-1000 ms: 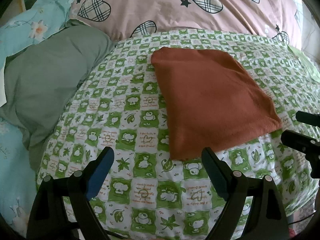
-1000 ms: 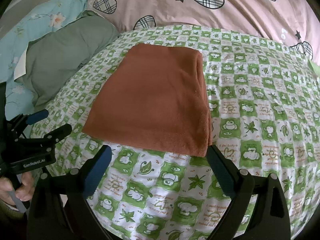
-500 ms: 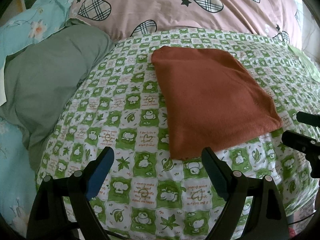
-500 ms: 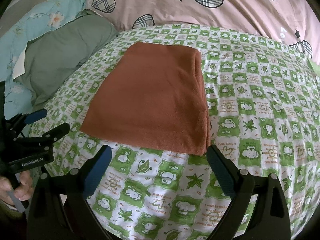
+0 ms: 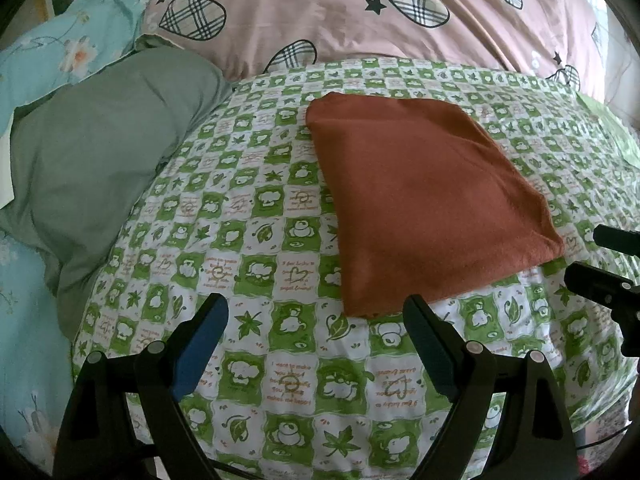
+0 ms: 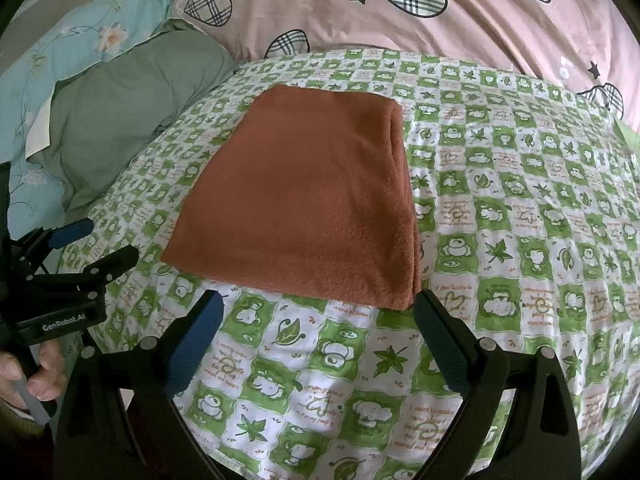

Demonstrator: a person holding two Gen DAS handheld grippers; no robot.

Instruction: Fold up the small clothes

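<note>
A rust-orange cloth (image 5: 424, 204) lies folded flat in a rough rectangle on the green-and-white checked sheet (image 5: 256, 240); it also shows in the right wrist view (image 6: 304, 204). My left gripper (image 5: 316, 312) is open and empty, just short of the cloth's near left corner. My right gripper (image 6: 316, 308) is open and empty, with its right finger by the cloth's near right corner. Each gripper shows in the other's view: the right one (image 5: 600, 256) at the right edge, the left one (image 6: 84, 244) at the left edge.
A grey-green pillow (image 5: 104, 148) lies left of the cloth. A pink quilt with plaid hearts (image 5: 360, 12) is bunched behind it. Light blue floral bedding (image 5: 60, 48) lies at the far left. The sheet (image 6: 520, 240) stretches right of the cloth.
Both grippers have barely shifted; the right wrist view has drawn back slightly from the cloth. The cloth has not moved and both stay open.
</note>
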